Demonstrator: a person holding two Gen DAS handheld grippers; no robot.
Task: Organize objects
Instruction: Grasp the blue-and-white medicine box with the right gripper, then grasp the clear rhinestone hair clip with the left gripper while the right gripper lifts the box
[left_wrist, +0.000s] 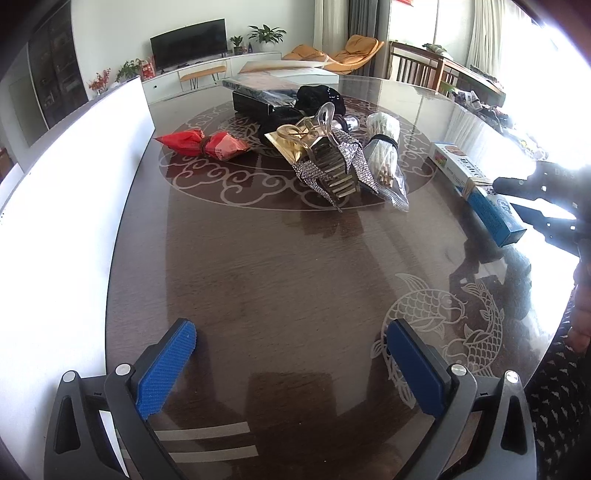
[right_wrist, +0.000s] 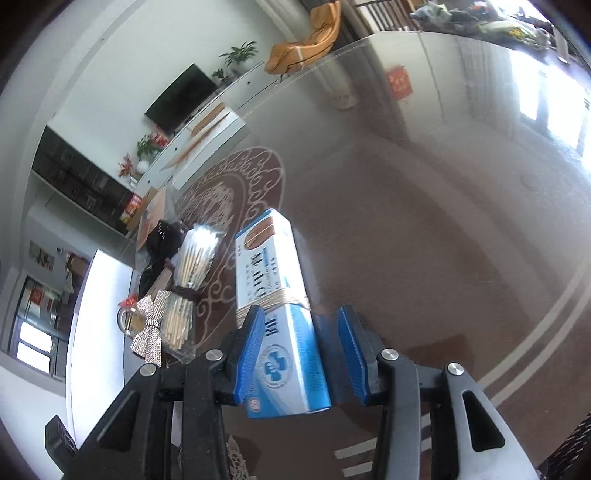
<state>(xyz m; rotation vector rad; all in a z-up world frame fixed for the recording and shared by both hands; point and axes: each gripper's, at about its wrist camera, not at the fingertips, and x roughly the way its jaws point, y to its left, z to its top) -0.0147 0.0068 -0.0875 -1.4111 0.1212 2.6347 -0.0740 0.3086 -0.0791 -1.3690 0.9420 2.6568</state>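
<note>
Blue-white box (right_wrist: 275, 295) between right gripper (right_wrist: 301, 354) fingers, gap at one pad, left gripper (left_wrist: 291, 365) wide over bare table (left_wrist: 258, 266)

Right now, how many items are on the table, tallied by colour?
Red: 1, red bag
Blue and white: 1, box
Gold or rhinestone: 1 hair clip
Pale: 1 stick bundle
Black: at least 2, pile
Total: at least 6

Clutter heaped mid-table, one box apart

A blue-and-white carton (right_wrist: 275, 291) (rubber-banded round its middle) lies flat, well apart from the red packet (left_wrist: 207, 144), rhinestone bow (left_wrist: 332, 166), gold hair claw (left_wrist: 314, 147) and bagged sticks (left_wrist: 386, 155).
</note>
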